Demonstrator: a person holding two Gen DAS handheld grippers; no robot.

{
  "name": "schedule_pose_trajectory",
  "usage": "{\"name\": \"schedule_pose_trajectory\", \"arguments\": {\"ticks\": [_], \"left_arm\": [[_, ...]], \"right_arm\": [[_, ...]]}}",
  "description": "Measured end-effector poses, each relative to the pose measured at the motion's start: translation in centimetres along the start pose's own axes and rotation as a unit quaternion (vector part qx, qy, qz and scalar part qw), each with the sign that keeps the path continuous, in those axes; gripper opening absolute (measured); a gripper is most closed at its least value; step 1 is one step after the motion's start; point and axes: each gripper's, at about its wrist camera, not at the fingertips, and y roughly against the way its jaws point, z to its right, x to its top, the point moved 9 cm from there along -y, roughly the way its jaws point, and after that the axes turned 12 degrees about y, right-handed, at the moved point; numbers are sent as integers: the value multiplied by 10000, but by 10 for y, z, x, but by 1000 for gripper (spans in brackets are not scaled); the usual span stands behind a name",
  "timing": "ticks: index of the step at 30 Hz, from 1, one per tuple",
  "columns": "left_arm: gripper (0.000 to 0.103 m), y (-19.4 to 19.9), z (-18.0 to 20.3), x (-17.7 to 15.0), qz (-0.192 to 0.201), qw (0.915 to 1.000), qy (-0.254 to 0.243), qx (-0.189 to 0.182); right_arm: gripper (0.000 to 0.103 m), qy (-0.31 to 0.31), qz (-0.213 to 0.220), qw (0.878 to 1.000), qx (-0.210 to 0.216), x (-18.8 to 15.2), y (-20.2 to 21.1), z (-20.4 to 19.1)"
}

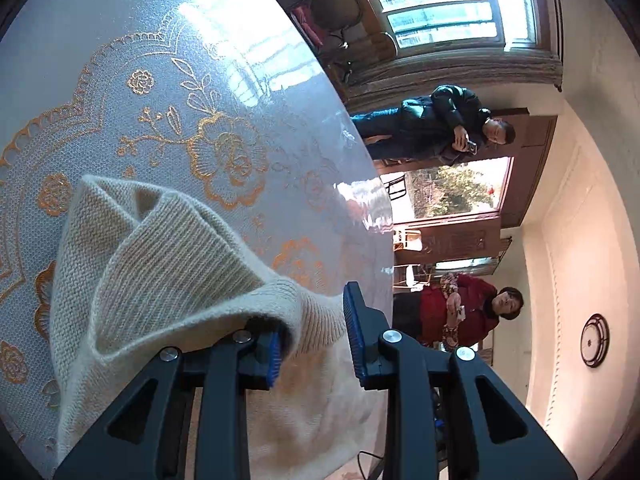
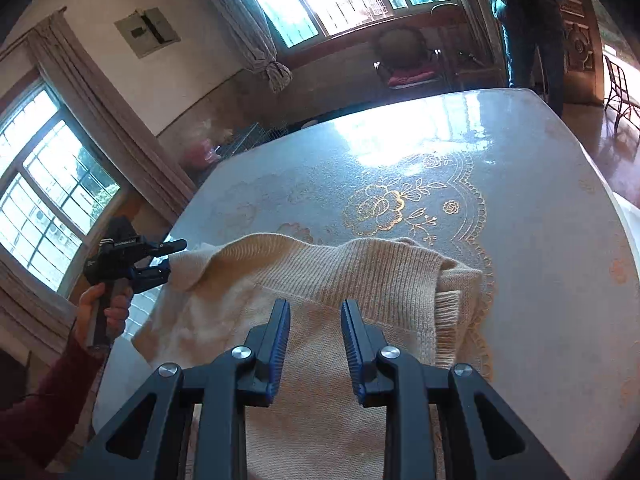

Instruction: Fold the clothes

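A cream knit sweater (image 1: 160, 260) lies partly folded on the table (image 1: 140, 40), its ribbed hem lifted at one end. In the left wrist view my left gripper (image 1: 316, 312) stands open. The hem drapes over one finger and reaches across to the tip of the other pad (image 1: 354, 332), whose blue face shows bare. The right wrist view shows the sweater (image 2: 360, 272) with a ribbed flap folded over its body. The left gripper (image 2: 172, 260) sits at the raised corner on the left. My right gripper (image 2: 315, 306) hovers open above the sweater's near part, with nothing between its fingers.
The table (image 2: 540, 200) has a glossy cover with a gold flower pattern. A hand in a red sleeve (image 2: 104, 312) holds the left gripper. A person in dark clothes (image 2: 528, 20) stands beyond the far edge, another in red (image 1: 460, 312) beside it. A chair (image 2: 408, 68) stands by the window.
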Motion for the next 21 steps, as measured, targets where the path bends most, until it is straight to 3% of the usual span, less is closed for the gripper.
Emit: {"name": "schedule_pose_trajectory", "arguments": {"ticks": [2, 4, 5, 6, 7, 9, 10, 11, 14, 21], "left_arm": [[36, 9, -6, 11, 112, 9990, 376, -204], [36, 23, -19, 18, 337, 9985, 428, 20], [36, 31, -27, 22, 461, 9979, 427, 167], [36, 38, -33, 22, 521, 9974, 427, 270], [36, 45, -40, 22, 553, 9969, 428, 353], [36, 60, -51, 18, 630, 9950, 278, 720], [36, 68, -56, 14, 676, 9938, 135, 876], [36, 78, -61, 10, 718, 9924, -12, 1004], [36, 99, -76, -4, 754, 9881, -288, 1308], [37, 121, -107, -27, 754, 9793, -528, 1802]], "right_arm": [[27, -283, 85, 9995, 56, 3, 6, 6], [28, -454, -5, 9987, 217, 4, 5, 8], [29, -464, -177, 9977, 470, 1, 0, 5], [29, -449, -425, 9970, 465, -6, -7, 5], [29, -430, -682, 9959, 418, -12, -13, 6], [31, -91, -1268, 9916, -230, -31, -30, 14], [31, -166, -1367, 9903, -204, -38, -35, 15], [29, -271, -1430, 9893, -137, -44, -39, 15], [27, -308, -1553, 9859, -538, -54, -43, 28], [5, -557, -1391, 9845, -907, -58, -36, 53]]}}
